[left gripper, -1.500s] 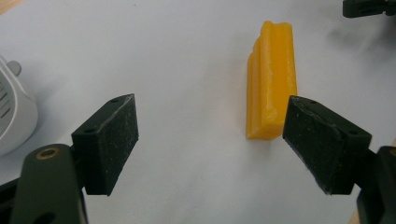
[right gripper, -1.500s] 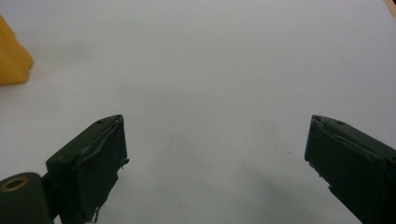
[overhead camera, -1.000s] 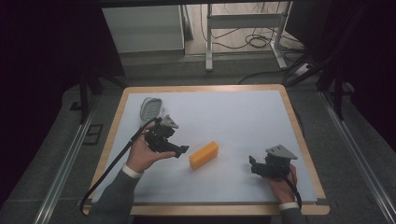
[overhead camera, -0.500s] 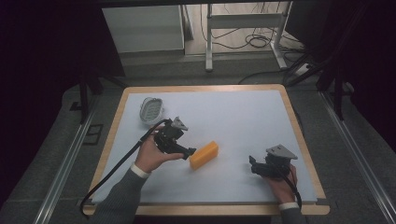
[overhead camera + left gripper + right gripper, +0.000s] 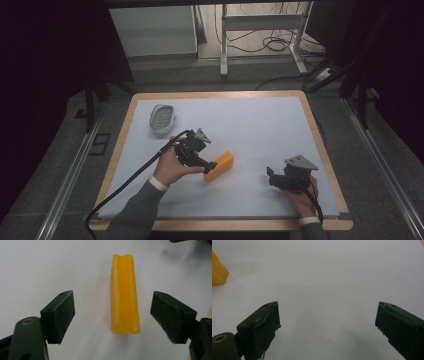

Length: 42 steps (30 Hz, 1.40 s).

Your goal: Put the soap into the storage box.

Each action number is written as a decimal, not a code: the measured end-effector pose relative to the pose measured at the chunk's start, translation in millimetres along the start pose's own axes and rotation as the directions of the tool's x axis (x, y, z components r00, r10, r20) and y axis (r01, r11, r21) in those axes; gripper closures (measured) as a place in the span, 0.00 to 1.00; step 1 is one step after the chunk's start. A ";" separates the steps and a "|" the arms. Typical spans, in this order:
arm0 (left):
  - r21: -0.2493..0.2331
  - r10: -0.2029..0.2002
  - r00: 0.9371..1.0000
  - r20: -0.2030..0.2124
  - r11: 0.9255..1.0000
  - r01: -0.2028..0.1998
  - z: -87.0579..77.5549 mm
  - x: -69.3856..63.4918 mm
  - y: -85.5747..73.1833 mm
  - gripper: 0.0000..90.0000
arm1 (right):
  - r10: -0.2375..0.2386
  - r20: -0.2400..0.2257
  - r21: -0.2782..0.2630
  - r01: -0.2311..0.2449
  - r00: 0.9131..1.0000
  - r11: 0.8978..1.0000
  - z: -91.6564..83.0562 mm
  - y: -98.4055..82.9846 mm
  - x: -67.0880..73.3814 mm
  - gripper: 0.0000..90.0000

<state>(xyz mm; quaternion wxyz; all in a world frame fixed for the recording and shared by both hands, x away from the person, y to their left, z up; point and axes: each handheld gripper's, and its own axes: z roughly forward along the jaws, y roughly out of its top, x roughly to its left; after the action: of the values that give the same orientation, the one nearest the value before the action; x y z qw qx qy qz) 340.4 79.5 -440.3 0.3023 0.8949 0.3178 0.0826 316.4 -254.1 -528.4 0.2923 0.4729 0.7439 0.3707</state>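
**Left tool spread wide around the yellow block**

The yellow block (image 5: 220,166) lies flat on the white worktop (image 5: 250,120), a little left of the middle and toward the person's edge. In the high view it runs at a slant, its far end pointing up and to the right.

The left tool (image 5: 207,165) sits at the block's near left end, gripped in the left hand (image 5: 172,167), with its cable trailing back over the worktop's front edge. In the left gripper view the block (image 5: 124,296) stands lengthwise between the two black jaws, with a shallow groove running along its top. The jaws are spread wide. Each pad is apart from the block, with white worktop showing on both sides. Neither pad touches it.

The right tool (image 5: 270,176) rests low over the worktop near the front right, held by the right hand (image 5: 300,196), well apart from the block. It carries a grey three-cornered plate on top. In the right gripper view its jaws are also spread wide, with bare white surface between them. A corner of the block (image 5: 218,271) shows at the far left edge of that view.

A small oval grey dish (image 5: 162,119) lies near the worktop's far left corner, apart from both tools and the block.
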 end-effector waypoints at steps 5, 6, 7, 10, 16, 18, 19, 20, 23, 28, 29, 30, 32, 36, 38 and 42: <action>0.030 0.018 1.000 0.000 0.999 -0.018 9.5 -3.2 3.3 0.23 | 0.001 0.000 0.000 -0.001 1.000 1.000 0.0 0.0 -0.1 0.06; 0.033 0.024 1.000 0.003 0.999 -0.024 10.8 -4.4 4.5 0.23 | 0.001 -0.001 0.000 -0.001 1.000 1.000 0.0 0.0 -0.2 0.06; 0.035 0.023 1.000 0.003 0.999 -0.023 12.5 -5.8 5.6 0.23 | 0.000 -0.001 0.000 0.000 1.000 1.000 0.0 0.0 -0.2 0.06; 0.047 0.034 0.999 0.005 0.998 -0.034 17.3 -8.6 8.2 0.24 | 0.002 -0.001 -0.001 -0.002 1.000 1.000 -0.2 -0.1 -0.1 0.06; 0.052 0.015 1.000 -0.001 0.999 -0.015 30.1 -10.4 8.4 0.26 | -0.006 0.003 -0.004 0.006 1.000 1.000 -0.2 -0.1 0.1 0.06; 0.069 0.020 1.000 -0.001 0.997 -0.020 35.4 -9.9 7.9 0.27 | -0.003 0.002 -0.003 0.003 1.000 1.000 -0.3 -0.1 0.3 0.06; 0.069 0.020 1.000 -0.001 0.997 -0.020 35.4 -9.9 7.9 0.27 | -0.003 0.002 -0.003 0.003 1.000 1.000 -0.3 -0.1 0.3 0.06; 0.080 0.025 1.000 0.002 0.997 -0.025 37.5 -9.6 7.9 0.27 | -0.001 0.002 -0.002 0.001 1.000 1.000 -0.3 -0.1 0.3 0.06; 0.081 0.019 1.000 0.006 0.997 -0.020 43.6 -10.0 7.9 0.30 | -0.004 0.003 -0.001 0.004 1.000 1.000 -0.2 -0.1 0.3 0.06; 0.047 0.006 1.000 0.005 0.999 -0.006 49.0 -12.0 9.0 0.38 | -0.006 0.002 -0.002 0.006 1.000 1.000 -0.4 -0.1 0.4 0.06; 0.047 0.004 1.000 0.004 0.999 -0.004 50.6 -11.7 8.8 0.38 | -0.006 0.002 -0.002 0.006 1.000 1.000 -0.4 -0.1 0.4 0.06; 0.057 0.004 1.000 0.004 0.998 -0.004 54.0 -11.2 8.1 0.38 | -0.003 0.001 -0.002 0.003 1.000 1.000 -0.3 -0.1 0.3 0.06; 0.071 0.008 1.000 0.005 0.997 -0.008 56.5 -10.8 7.7 0.40 | -0.002 0.001 -0.001 0.002 1.000 1.000 -0.3 0.0 0.3 0.06; 0.096 0.011 1.000 0.021 0.995 -0.013 61.3 -11.7 6.5 0.50 | -0.004 0.002 -0.002 0.004 1.000 1.000 -0.3 0.0 0.3 0.06; 0.105 0.012 1.000 0.027 0.994 -0.014 62.9 -12.2 6.0 0.56 | -0.004 0.002 -0.002 0.004 1.000 1.000 -0.3 -0.1 0.4 0.06; 0.100 0.003 1.000 0.015 0.995 -0.005 63.4 -11.7 6.4 0.67 | -0.001 0.001 -0.002 0.001 1.000 1.000 -0.3 -0.1 0.3 0.06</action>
<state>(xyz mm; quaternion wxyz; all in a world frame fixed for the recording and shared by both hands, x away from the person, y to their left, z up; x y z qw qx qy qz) 356.0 37.4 -487.0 0.2595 0.9101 0.3174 0.0605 316.0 -253.9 -528.3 0.2933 0.4725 0.7438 0.3709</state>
